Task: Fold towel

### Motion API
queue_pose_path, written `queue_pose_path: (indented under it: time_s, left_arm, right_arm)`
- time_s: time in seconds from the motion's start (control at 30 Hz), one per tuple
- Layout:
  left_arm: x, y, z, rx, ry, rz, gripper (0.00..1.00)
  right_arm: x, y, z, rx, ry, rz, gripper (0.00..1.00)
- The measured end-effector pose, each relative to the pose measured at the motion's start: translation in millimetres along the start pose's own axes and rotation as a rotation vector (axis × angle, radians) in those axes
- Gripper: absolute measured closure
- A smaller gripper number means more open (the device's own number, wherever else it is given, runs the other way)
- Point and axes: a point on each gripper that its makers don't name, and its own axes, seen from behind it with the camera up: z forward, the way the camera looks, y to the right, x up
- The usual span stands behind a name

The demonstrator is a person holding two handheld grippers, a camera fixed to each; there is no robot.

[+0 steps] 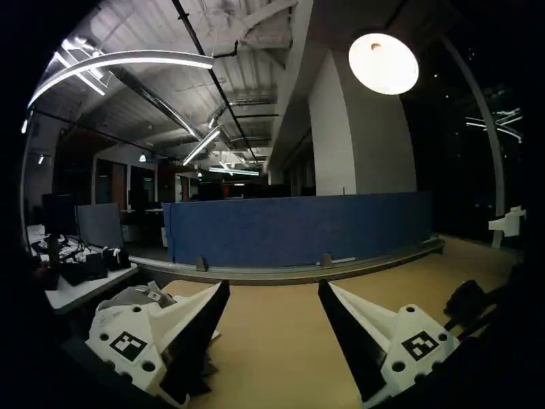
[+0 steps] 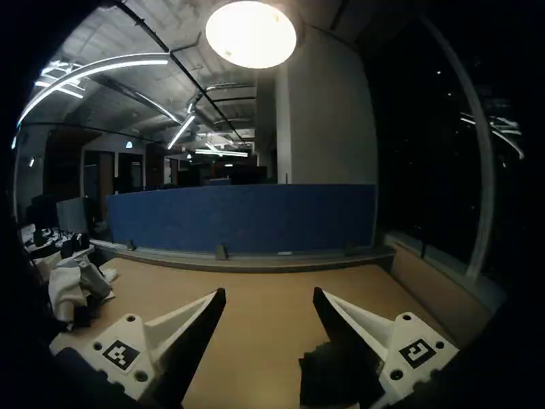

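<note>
A crumpled grey-and-white cloth (image 2: 71,286), which looks like the towel, lies in a heap at the left edge of the wooden table (image 2: 272,286) in the right gripper view. My right gripper (image 2: 269,292) hovers open over bare wood, well to the right of the heap, with nothing between its fingers. In the left gripper view, my left gripper (image 1: 272,285) is also open and holds nothing above the table (image 1: 272,327). A pale bundle (image 1: 139,296), partly hidden, peeks out behind its left finger (image 1: 163,327).
A blue partition (image 1: 300,228) runs along the table's far edge. A black object (image 1: 469,300) sits at the right of the table in the left gripper view. A side desk with dark clutter (image 1: 82,262) stands to the left. Dark windows (image 2: 436,170) line the right side.
</note>
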Motion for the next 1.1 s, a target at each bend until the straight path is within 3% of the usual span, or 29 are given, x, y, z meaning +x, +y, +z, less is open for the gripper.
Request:
queue_pose_path:
  time_s: [0.17, 0.5, 1.1]
  left_arm:
    - [-11, -3.3, 4.7, -0.002, 0.015, -0.011, 0.03]
    - [-43, -8.2, 10.0, -0.006, 0.049, 0.057, 0.03]
    - [-129, -15.2, 25.8, 0.008, 0.076, 0.018, 0.03]
  right_arm:
    - [2, -3, 0.3, -0.01, -0.013, 0.012, 0.0]
    - [-4, 16, 7.5, -0.083, -0.027, 0.056, 0.0]
    - [-26, 9, 22.8, -0.103, 0.014, 0.01, 0.0]
